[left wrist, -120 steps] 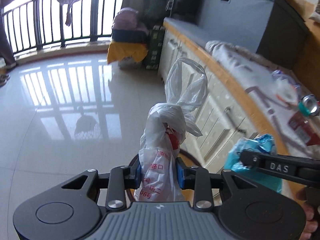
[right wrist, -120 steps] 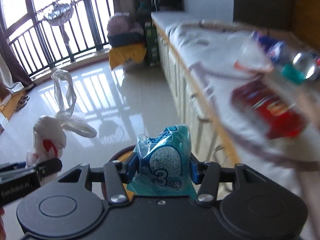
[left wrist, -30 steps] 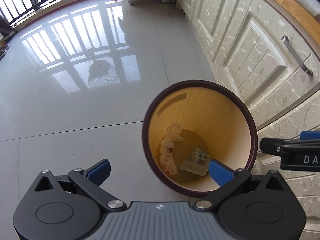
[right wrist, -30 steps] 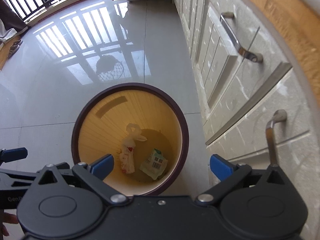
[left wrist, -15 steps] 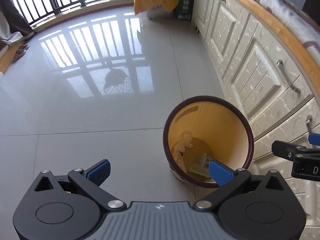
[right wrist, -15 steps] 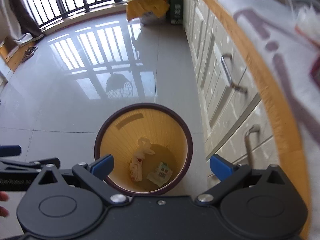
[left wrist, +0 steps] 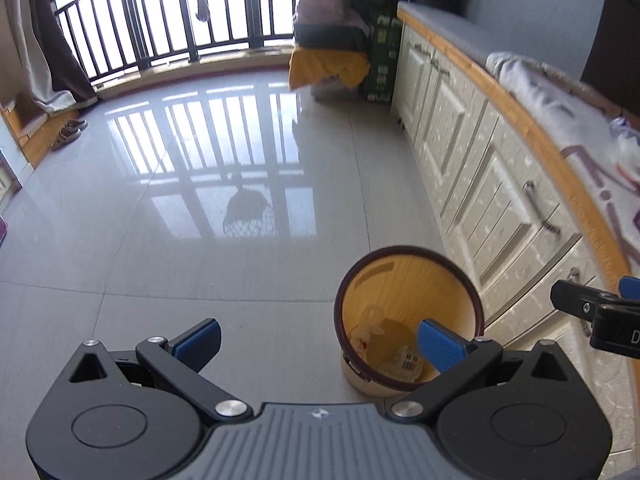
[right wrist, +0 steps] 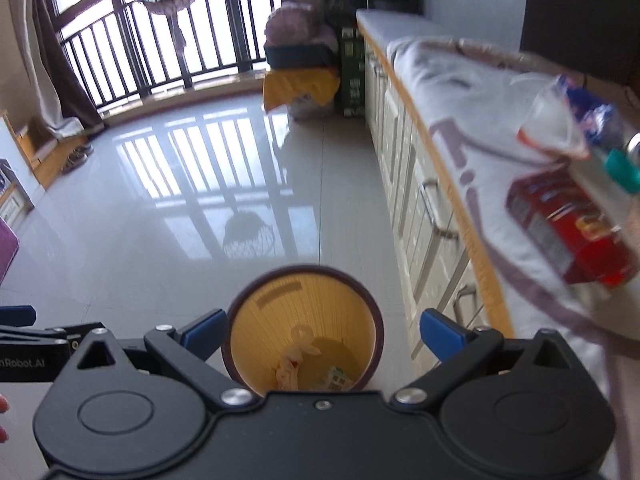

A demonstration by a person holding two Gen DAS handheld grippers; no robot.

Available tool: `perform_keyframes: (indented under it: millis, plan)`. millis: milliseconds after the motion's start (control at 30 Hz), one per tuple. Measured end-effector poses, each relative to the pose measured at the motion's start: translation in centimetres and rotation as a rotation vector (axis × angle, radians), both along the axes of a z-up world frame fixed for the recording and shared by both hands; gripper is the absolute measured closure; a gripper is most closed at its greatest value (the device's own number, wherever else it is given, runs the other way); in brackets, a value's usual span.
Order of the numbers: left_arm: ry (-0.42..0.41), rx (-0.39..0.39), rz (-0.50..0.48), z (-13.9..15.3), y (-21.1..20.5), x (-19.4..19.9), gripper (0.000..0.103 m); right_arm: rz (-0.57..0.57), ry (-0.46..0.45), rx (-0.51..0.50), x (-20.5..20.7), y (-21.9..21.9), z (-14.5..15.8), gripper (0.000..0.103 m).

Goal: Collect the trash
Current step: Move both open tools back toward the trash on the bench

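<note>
Both tongs spread wide, empty: left gripper (left wrist: pixel 318 342), right gripper (right wrist: pixel 322 330). Remaining trash, red carton (right wrist: pixel 570 226), on cloth-covered counter (right wrist: pixel 472 120), up and right of right gripper; nearer that hand. Bin (right wrist: pixel 304 276) below.

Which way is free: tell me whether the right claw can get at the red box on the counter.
Probably yes. The right claw is open and empty, and the red box lies exposed on the cloth-covered counter. Nothing blocks it, though a clear cup sits close behind.
</note>
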State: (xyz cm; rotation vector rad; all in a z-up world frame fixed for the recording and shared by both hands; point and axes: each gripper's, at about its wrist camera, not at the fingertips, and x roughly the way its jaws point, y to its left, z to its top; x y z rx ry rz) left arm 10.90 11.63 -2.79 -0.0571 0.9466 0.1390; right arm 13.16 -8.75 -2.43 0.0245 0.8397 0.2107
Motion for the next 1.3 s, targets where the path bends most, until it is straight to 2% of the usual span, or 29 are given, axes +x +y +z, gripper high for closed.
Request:
perform_keyframes:
  millis: [133, 367, 467, 633, 800, 900, 1033, 1167, 1300]
  plan:
    - [-0.055, 0.033, -0.011, 1.6, -1.1, -0.9, 0.000, -0.017, -0.071, 0.009, -1.6, -0.6, 1.9, 0.000]
    - [-0.165, -0.007, -0.061, 4.5, -3.9, -2.6, 0.000, -0.062, -0.187, -0.004, -4.8, -3.5, 5.3, 0.000]
    - [-0.216, -0.034, -0.102, 5.7, -5.7, -3.4, 0.000, -0.096, -0.237, -0.033, -5.9, -5.6, 6.4, 0.000]
    - [-0.295, -0.072, -0.162, 7.0, -8.9, -4.0, 0.000, -0.156, -0.289, -0.025, -7.6, -9.5, 7.7, 0.000]
    - [-0.342, -0.076, -0.221, 7.5, -12.4, -3.9, 0.000, -0.226, -0.321, -0.016, -9.1, -13.4, 8.3, 0.000]
    - [-0.343, -0.064, -0.257, 7.1, -14.6, -4.0, 0.000, -0.256, -0.331, -0.021, -9.7, -15.6, 8.7, 0.000]
    - [-0.370, -0.061, -0.317, 6.9, -17.4, -3.6, 0.000, -0.281, -0.347, -0.054, -10.5, -18.0, 8.9, 0.000]
    - [-0.395, -0.082, -0.408, 6.6, -20.2, -2.7, 0.000, -0.318, -0.345, -0.081, -11.1, -20.6, 8.7, 0.000]
    - [-0.416, -0.056, -0.496, 6.1, -23.0, -1.2, 0.000, -0.363, -0.326, -0.105, -11.2, -23.1, 7.9, 0.000]
